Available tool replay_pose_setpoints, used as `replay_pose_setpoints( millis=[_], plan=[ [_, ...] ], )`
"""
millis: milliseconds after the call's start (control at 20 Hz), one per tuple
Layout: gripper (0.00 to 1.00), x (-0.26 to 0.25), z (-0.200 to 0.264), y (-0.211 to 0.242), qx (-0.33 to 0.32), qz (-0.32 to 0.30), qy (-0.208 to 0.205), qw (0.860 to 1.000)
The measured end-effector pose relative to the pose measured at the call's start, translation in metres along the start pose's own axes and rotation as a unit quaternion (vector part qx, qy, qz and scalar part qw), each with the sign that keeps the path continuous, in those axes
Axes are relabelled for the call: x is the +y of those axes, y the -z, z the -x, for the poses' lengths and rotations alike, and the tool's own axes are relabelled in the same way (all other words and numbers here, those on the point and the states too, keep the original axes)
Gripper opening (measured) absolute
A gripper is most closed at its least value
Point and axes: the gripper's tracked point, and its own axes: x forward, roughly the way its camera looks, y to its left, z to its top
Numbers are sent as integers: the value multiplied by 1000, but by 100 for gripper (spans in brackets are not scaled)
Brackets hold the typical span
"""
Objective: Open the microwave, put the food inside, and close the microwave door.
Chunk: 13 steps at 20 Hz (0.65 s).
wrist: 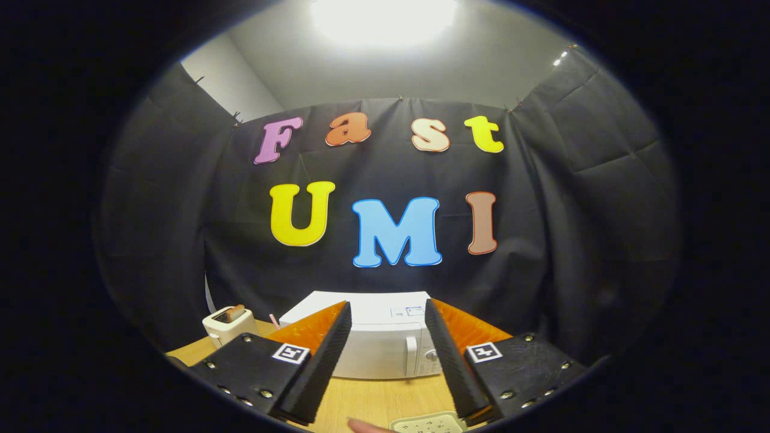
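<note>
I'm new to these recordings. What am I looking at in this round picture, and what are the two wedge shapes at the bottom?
This is a fisheye camera riding on a hand-held gripper, looking forward along its two fingers; those are the wedges. They stand apart, open, holding nothing. Beyond them, on a wooden table, sits a white microwave with its door closed. Off to the side stands a white toaster with toast in its slot. Just below the fingers lies a pale tray-like item, too cut off to identify, with what looks like a fingertip beside it. Black cloth forms the booth's wall.
</note>
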Motion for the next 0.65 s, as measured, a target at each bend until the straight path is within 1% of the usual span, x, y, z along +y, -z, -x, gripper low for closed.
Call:
replay_pose_setpoints(
  millis=[100, 250, 400, 650],
  plan=[
    [97, 4, 2, 5, 12, -14, -11, 1000],
    [98, 9, 1, 9, 29, -20, -30, 999],
    [98, 6, 0, 9, 30, -10, -24, 999],
    [98, 13, 4, 4, 16, -14, -33, 999]
  ],
)
